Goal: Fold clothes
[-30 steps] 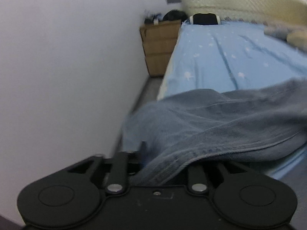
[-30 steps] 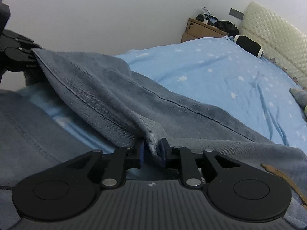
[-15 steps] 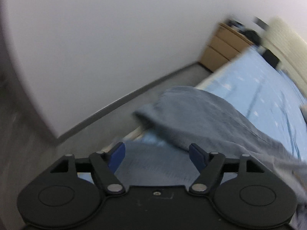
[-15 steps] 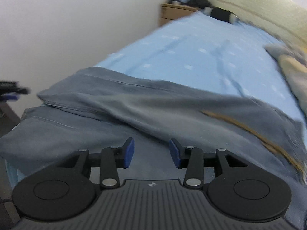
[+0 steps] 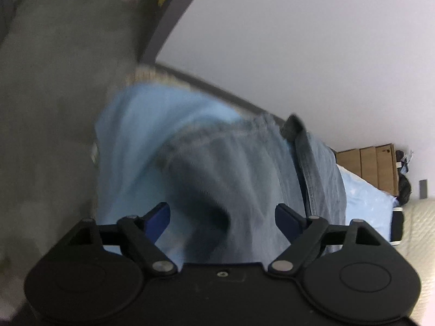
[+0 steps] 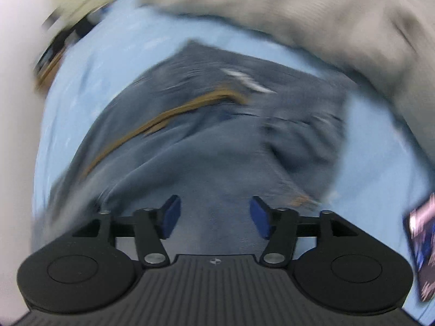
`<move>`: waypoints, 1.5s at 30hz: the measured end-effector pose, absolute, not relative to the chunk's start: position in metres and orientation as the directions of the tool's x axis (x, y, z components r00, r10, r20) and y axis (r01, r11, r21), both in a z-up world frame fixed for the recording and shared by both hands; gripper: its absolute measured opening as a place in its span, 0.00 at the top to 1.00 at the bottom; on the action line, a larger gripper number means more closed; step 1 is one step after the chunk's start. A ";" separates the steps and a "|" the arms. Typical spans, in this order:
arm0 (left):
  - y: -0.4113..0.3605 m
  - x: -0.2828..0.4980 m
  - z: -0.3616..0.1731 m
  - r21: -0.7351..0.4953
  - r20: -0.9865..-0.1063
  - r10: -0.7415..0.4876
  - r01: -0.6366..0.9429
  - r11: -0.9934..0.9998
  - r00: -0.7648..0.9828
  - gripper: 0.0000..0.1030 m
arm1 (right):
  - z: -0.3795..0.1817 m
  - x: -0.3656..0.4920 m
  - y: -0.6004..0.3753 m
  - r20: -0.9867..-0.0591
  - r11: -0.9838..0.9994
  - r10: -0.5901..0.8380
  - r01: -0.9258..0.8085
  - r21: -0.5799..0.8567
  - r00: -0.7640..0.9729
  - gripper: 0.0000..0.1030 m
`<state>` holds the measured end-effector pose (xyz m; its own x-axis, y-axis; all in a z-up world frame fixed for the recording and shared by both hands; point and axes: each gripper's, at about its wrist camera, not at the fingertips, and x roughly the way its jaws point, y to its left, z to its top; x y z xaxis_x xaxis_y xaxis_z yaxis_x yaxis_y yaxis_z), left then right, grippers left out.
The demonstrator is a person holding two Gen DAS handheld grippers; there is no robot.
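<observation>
Jeans (image 6: 217, 135): denim, doubled over on bed (image 6: 68, 87), directly ahead of both jaws.
Left gripper (image 5: 222, 214): jaws apart, empty.
Right gripper (image 6: 215, 215): jaws apart, empty.
Progress: one fold apparently laid; further folding and squaring judged outstanding. Views blurred.

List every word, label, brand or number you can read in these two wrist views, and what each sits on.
No legible text in either view.
White tag on the jeans: blurred, unreadable.
Dark printed item at the right edge of the right wrist view: blurred, unreadable.
Small round emblem on the right tool's body: a symbol, not letters.
</observation>
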<state>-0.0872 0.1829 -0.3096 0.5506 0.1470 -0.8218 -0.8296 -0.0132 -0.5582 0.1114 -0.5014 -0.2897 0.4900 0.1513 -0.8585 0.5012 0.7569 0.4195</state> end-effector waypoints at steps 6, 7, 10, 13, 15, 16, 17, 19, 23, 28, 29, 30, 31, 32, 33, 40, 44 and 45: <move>0.182 -0.057 -0.325 -0.554 -0.829 0.089 -0.833 0.006 0.552 0.36 | -0.330 0.098 -0.526 -0.861 0.584 0.126 0.664 0.466 0.493 0.36; 0.183 -0.051 -0.326 -0.554 -0.830 0.082 -0.833 0.008 0.552 0.38 | -0.330 0.097 -0.525 -0.863 0.578 0.111 0.674 0.460 0.493 0.36; 0.180 -0.037 -0.325 -0.534 -0.841 0.071 -0.844 0.044 0.536 0.55 | -0.324 0.089 -0.520 -0.860 0.566 0.068 0.690 0.451 0.506 0.36; 0.175 -0.026 -0.325 -0.481 -0.870 0.070 -0.872 0.089 0.487 0.77 | -0.304 0.073 -0.515 -0.841 0.567 -0.029 0.702 0.432 0.541 0.34; 0.173 -0.025 -0.323 -0.464 -0.879 0.072 -0.880 0.099 0.471 0.93 | -0.296 0.070 -0.515 -0.824 0.580 -0.097 0.705 0.409 0.558 0.29; 0.171 -0.025 -0.318 -0.459 -0.880 0.083 -0.882 0.107 0.468 0.93 | -0.297 0.070 -0.517 -0.821 0.597 -0.115 0.699 0.392 0.559 0.27; 0.170 -0.025 -0.312 -0.455 -0.880 0.093 -0.883 0.115 0.466 0.95 | -0.301 0.074 -0.520 -0.823 0.610 -0.112 0.692 0.385 0.557 0.27; 0.168 -0.023 -0.297 -0.455 -0.877 0.109 -0.883 0.120 0.467 0.95 | -0.311 0.083 -0.530 -0.829 0.609 -0.092 0.690 0.392 0.552 0.27; 0.172 -0.012 -0.265 -0.459 -0.869 0.133 -0.877 0.145 0.477 0.97 | -0.333 0.111 -0.542 -0.850 0.577 -0.058 0.713 0.399 0.523 0.28; 0.175 0.001 -0.235 -0.448 -0.867 0.153 -0.876 0.178 0.474 0.97 | -0.321 0.119 -0.539 -0.869 0.545 -0.077 0.751 0.374 0.489 0.98; 0.175 0.003 -0.231 -0.443 -0.869 0.153 -0.878 0.179 0.470 0.97 | -0.315 0.115 -0.541 -0.860 0.525 -0.080 0.755 0.393 0.503 0.98; 0.176 0.013 -0.231 -0.440 -0.872 0.152 -0.880 0.178 0.466 0.97 | -0.309 0.111 -0.542 -0.852 0.505 -0.084 0.759 0.411 0.517 0.98; 0.177 0.019 -0.230 -0.439 -0.871 0.153 -0.880 0.181 0.467 0.97 | -0.301 0.107 -0.546 -0.843 0.488 -0.084 0.760 0.429 0.531 0.99; 0.178 0.025 -0.230 -0.443 -0.869 0.155 -0.878 0.184 0.471 0.97 | -0.293 0.102 -0.550 -0.836 0.472 -0.084 0.760 0.447 0.543 0.99; 0.179 0.030 -0.229 -0.450 -0.865 0.156 -0.876 0.174 0.476 0.97 | -0.285 0.098 -0.554 -0.828 0.456 -0.083 0.759 0.464 0.555 0.99; 0.204 0.081 -0.214 -0.520 -0.832 0.138 -0.842 0.144 0.537 0.97 | -0.227 0.109 -0.568 -0.793 0.460 -0.077 0.727 0.510 0.605 1.00; 0.221 0.136 -0.214 -0.530 -0.825 0.116 -0.828 0.183 0.553 0.97 | -0.204 0.160 -0.551 -0.775 0.497 -0.075 0.697 0.517 0.628 1.00; 0.227 0.150 -0.216 -0.529 -0.827 0.108 -0.828 0.185 0.552 0.97 | -0.201 0.175 -0.544 -0.773 0.511 -0.077 0.690 0.512 0.630 1.00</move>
